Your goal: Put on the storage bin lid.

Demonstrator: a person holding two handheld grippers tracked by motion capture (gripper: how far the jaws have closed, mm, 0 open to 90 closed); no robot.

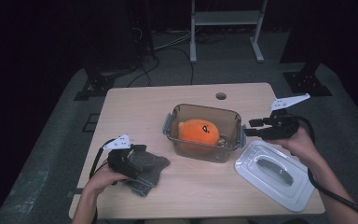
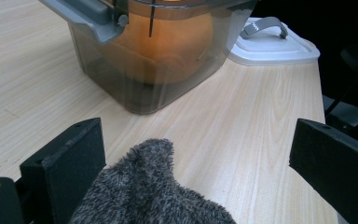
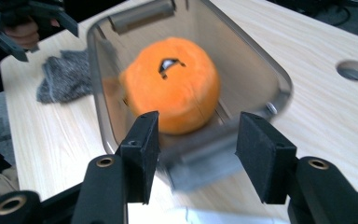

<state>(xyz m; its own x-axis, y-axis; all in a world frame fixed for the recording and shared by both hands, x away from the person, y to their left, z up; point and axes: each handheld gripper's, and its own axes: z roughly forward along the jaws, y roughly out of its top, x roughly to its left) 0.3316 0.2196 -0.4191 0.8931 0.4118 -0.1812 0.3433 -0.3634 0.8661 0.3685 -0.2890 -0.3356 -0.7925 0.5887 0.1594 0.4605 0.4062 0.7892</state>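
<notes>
A clear plastic container [image 1: 228, 122] stands mid-table with an orange plush toy [image 1: 198, 131] inside. In the right gripper view the plush [image 3: 172, 88] lies just beyond my right gripper [image 3: 196, 149], which is open with its jaws either side of the container's grey end latch [image 3: 200, 161]. From above, the right gripper [image 1: 252, 127] sits at the container's right end. A grey fuzzy cloth [image 1: 150, 169] lies at the front left. My left gripper [image 1: 139, 150] is over it, open. The cloth [image 2: 154, 196] rises between the wide-apart jaws of the left gripper [image 2: 200, 154], unclamped.
The container's white lid [image 1: 275, 172] with a grey handle lies flat at the front right, near the table edge. A round hole [image 1: 221, 96] is in the table's far side. Bare wood [image 1: 135, 107] stretches behind the cloth. Dark floor and stands surround the table.
</notes>
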